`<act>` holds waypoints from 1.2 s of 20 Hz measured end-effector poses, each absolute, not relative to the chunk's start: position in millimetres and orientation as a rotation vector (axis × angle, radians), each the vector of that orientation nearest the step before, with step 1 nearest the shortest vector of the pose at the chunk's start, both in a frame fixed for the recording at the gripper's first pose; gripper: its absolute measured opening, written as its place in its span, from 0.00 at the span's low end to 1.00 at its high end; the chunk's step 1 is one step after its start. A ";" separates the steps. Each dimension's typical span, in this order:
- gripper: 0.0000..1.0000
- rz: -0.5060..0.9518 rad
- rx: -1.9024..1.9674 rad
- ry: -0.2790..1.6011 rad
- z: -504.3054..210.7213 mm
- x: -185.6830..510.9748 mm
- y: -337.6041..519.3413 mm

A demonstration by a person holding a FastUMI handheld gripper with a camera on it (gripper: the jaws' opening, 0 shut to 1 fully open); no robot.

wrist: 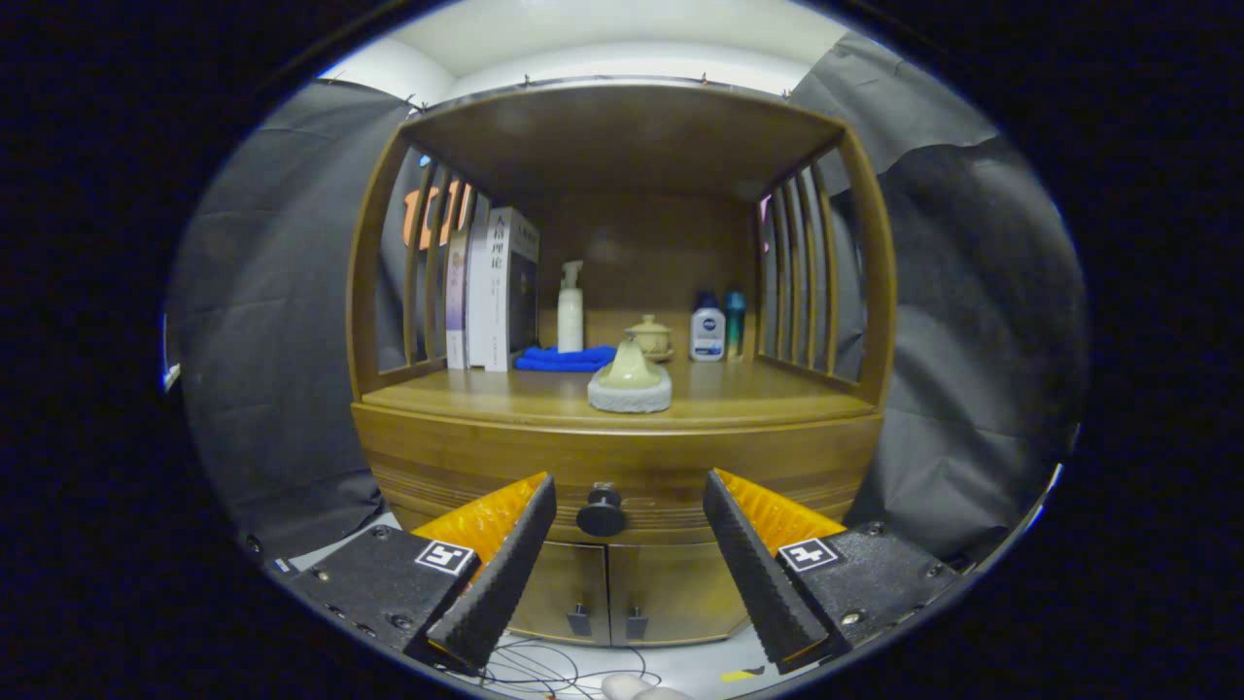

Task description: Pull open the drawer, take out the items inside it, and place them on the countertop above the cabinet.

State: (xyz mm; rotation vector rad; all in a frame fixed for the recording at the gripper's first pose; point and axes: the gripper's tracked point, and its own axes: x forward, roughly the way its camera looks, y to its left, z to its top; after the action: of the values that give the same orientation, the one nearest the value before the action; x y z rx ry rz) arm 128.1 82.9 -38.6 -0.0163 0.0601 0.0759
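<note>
1. The gripper (630,486) is spread wide, its two fingers well apart and grasping nothing – the left finger (505,559) and the right finger (753,564) angle toward each other at their far ends without meeting.

2. The drawer (622,472) sits shut in the wooden cabinet (389,292), its front flush with the curved band below the countertop. Its dark round knob (602,512) lies between the fingertips and a little beyond them, nearer the left finger than the right, touching neither.

3. Under the drawer, between the fingers, two cabinet doors (607,593) are closed, each with a small handle near the middle seam.

4. The countertop (466,397) lies above and beyond the fingers. Near its front edge stands a pale cone-shaped piece on a grey round base (630,382).

5. Farther back are a folded blue cloth (564,359), a white pump bottle (570,309) and a small lidded ceramic pot (650,336); to the right, a white bottle with a blue cap (708,329) stands just beside a slim teal bottle (735,321).

6. Upright books (496,287) stand at the left, against the slatted side – the drawer's contents are hidden.

7. Thin cables (544,666) lie on the floor below the doors.
</note>
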 end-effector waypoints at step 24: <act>0.99 0.010 0.010 -0.016 -14.5 8.7 24.6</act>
State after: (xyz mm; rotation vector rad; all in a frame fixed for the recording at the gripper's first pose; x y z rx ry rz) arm 8.7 24.6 -14.5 0.0099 -0.0162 0.0098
